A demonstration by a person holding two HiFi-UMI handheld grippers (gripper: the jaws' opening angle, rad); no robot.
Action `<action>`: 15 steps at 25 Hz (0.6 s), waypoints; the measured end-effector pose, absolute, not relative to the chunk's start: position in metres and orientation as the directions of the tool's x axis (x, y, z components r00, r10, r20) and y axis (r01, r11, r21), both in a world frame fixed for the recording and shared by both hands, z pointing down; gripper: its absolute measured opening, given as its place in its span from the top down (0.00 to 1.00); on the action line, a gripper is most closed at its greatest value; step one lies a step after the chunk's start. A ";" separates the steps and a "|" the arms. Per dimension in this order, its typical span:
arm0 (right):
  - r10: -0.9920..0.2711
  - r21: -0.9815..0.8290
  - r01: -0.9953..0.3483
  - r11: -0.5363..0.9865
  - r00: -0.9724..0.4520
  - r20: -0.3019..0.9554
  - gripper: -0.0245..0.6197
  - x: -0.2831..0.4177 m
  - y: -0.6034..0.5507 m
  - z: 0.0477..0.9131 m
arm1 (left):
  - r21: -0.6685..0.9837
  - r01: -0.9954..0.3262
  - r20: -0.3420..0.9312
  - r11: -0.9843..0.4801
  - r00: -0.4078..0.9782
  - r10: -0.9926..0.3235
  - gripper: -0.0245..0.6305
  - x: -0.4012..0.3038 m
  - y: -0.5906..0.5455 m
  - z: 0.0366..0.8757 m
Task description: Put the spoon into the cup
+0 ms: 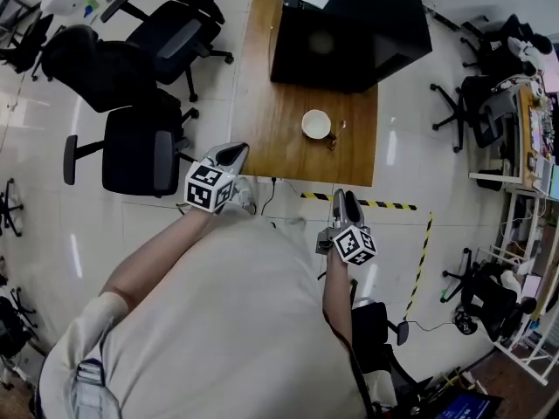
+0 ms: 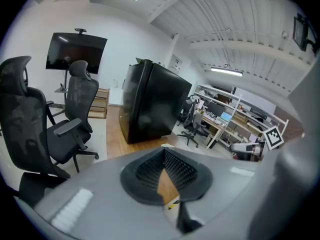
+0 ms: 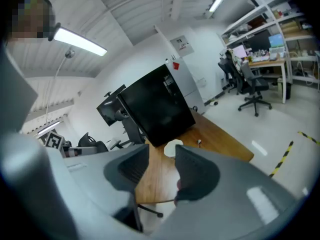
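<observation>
Currently, left gripper (image 1: 231, 154) jaws meet at the tips, right gripper (image 1: 345, 201) jaws stand apart, empty; spoon (image 1: 333, 139) beside cup (image 1: 316, 124) is barely discernible.

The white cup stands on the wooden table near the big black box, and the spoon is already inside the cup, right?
Not quite. The spoon is not inside the cup; the head view shows it lying on the table beside the cup. The rest holds: the white cup stands on the wooden table near the black box.
</observation>
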State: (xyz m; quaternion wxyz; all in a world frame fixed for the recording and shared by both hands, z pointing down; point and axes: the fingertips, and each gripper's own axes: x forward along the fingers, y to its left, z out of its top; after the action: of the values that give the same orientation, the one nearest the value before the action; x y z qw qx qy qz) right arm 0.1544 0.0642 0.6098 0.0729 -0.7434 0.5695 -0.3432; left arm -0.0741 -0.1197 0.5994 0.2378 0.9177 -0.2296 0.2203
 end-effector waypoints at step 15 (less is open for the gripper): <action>-0.865 -0.425 -0.824 -0.376 0.147 0.480 0.72 0.161 0.061 0.593 | 0.420 -0.492 0.474 -0.762 0.835 -0.278 0.96 -0.065 -0.125 0.619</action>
State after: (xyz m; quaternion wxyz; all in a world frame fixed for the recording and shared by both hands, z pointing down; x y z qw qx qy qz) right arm 0.1612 0.0607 0.5928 0.0304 -0.7567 0.5579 -0.3395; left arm -0.0653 -0.1246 0.6191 0.2735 0.9181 -0.2099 0.1956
